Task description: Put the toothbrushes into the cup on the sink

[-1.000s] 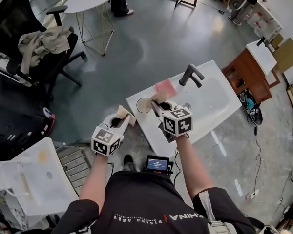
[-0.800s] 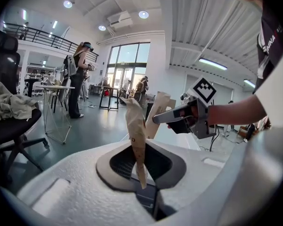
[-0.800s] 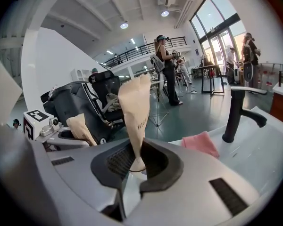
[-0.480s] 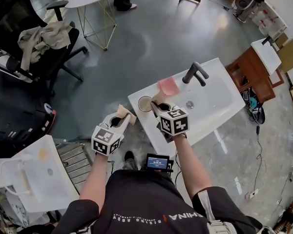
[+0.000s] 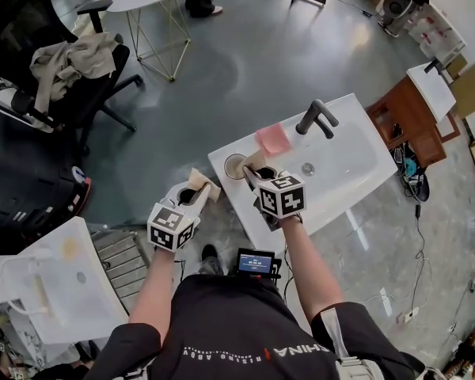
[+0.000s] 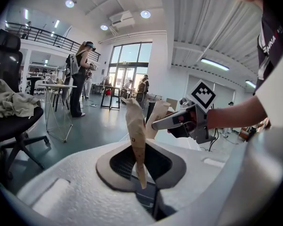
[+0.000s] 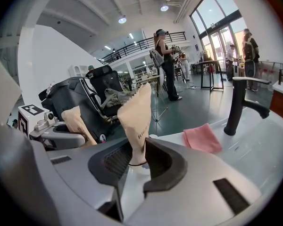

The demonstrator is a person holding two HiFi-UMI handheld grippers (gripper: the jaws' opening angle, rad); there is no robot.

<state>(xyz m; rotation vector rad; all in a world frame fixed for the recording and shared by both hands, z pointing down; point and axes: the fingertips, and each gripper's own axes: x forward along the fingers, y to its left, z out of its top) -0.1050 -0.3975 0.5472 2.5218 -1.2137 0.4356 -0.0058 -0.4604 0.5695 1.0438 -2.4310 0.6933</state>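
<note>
Right gripper view | tan paper-wrapped toothbrush (image 7: 137,117) upright between right gripper (image 7: 135,149) jaws | jaws have just been opening, partly apart, loose around it

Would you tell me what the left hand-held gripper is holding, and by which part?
The left hand-held gripper is shut on a paper-wrapped toothbrush, gripping near its lower end; the rest sticks up.

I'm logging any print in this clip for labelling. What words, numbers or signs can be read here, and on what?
"CHINA": on the person's black shirt; the smaller words beside it are too small to read.
Paper wrapper by the cup: dark lettering, too blurred to read.
Other wrapper: a small mark, unreadable.
Small screen: digits too small to read.
Marker cubes: square codes, no letters.
</note>
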